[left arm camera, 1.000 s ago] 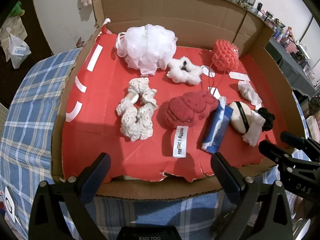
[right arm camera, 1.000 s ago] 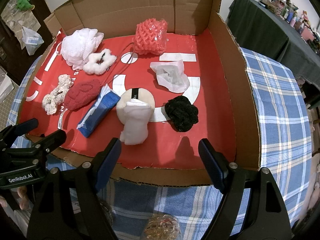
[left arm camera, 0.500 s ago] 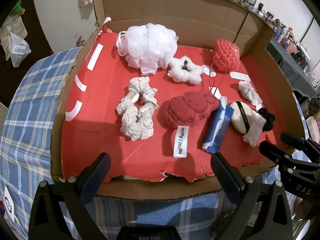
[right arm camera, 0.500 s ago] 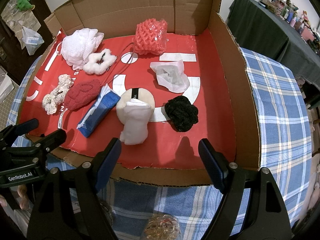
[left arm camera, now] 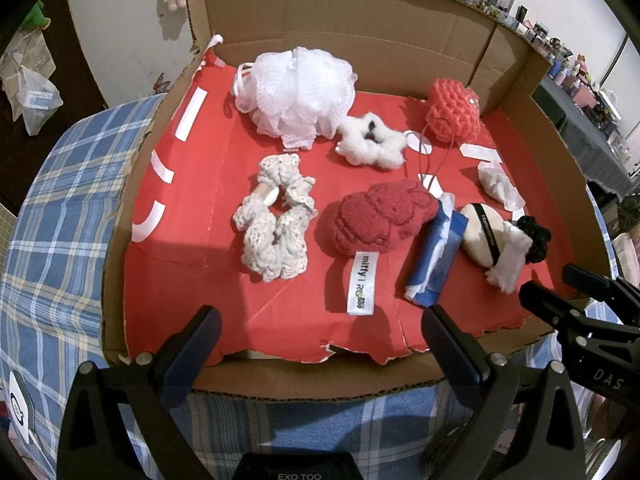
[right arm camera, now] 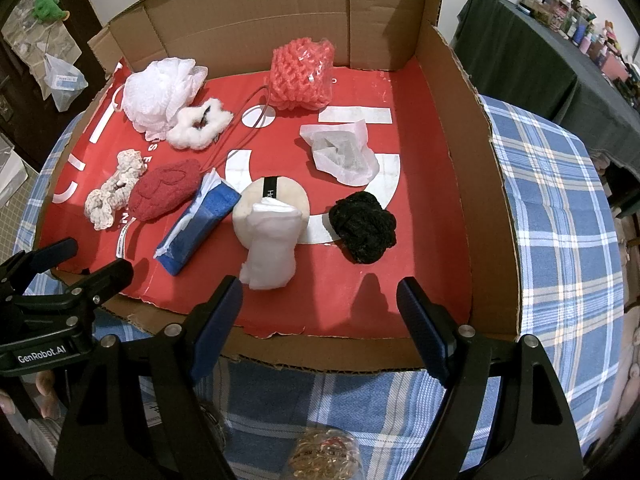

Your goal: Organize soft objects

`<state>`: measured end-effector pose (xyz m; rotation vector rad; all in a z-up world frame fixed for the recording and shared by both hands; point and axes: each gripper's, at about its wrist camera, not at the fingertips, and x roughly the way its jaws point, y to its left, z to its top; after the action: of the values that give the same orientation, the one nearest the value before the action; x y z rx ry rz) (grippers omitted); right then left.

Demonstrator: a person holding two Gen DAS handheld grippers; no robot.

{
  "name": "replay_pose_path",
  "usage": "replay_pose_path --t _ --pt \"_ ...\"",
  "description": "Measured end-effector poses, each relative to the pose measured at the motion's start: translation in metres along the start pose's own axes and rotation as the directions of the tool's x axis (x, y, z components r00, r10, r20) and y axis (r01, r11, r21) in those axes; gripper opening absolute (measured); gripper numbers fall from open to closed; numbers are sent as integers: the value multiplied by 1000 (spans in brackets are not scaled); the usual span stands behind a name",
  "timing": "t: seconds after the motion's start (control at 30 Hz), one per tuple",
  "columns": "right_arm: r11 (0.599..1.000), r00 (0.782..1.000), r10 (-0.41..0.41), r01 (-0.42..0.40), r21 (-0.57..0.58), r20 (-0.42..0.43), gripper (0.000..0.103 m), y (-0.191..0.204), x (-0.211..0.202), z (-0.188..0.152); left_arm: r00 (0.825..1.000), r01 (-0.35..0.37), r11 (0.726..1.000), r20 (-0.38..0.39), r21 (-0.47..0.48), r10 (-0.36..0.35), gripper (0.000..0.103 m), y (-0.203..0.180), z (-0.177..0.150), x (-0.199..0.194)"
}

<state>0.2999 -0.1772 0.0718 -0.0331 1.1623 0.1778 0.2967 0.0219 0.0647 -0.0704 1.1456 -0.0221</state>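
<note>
Box: a low cardboard box [right arm camera: 452, 184] with a red sheet [right arm camera: 424, 240] on its floor stands on the checked counter [right arm camera: 560, 216]; its low front wall leaves the things easy to reach from the near edge.
Far left corner: white bath puff [left arm camera: 296, 92] and white fluffy scrunchie [left arm camera: 370, 146], touching.
Far wall: coral net sponge [right arm camera: 302, 74].
Near edge row: lace scrunchie [left arm camera: 276, 216], red knit piece [left arm camera: 380, 218], blue packet [right arm camera: 200, 224], round pad [right arm camera: 280, 196] under a white bundle [right arm camera: 272, 244], black scrunchie [right arm camera: 364, 226].
Left gripper [left arm camera: 320, 344]: spread, holding nothing, outside the front wall.
Right gripper [right arm camera: 320, 320]: spread and empty, likewise.
Stage: fits sorting pending or finished, I think.
</note>
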Motion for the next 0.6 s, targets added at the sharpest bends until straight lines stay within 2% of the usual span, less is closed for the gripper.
replay_pose_path --t 0.13,0.23,0.4,0.53,0.6 --pt "1000 1000 18 -18 -3 -8 79 1 0 0 1000 10 1000 1 -10 -10 102 2 -1 -2" --pt "1000 1000 -9 10 -21 14 79 3 -8 -1 1000 22 1000 16 1 -22 102 2 -4 -10" --pt "1000 994 -10 10 0 113 79 2 -59 1 994 36 999 100 -29 -32 102 10 -4 -51" --pt "1000 975 -20 23 -8 222 79 5 -112 -16 973 20 1000 232 -24 -14 103 15 -16 -105" --pt "999 957 -18 26 -23 290 80 8 -140 -33 954 28 1000 298 12 -30 103 13 -29 -135"
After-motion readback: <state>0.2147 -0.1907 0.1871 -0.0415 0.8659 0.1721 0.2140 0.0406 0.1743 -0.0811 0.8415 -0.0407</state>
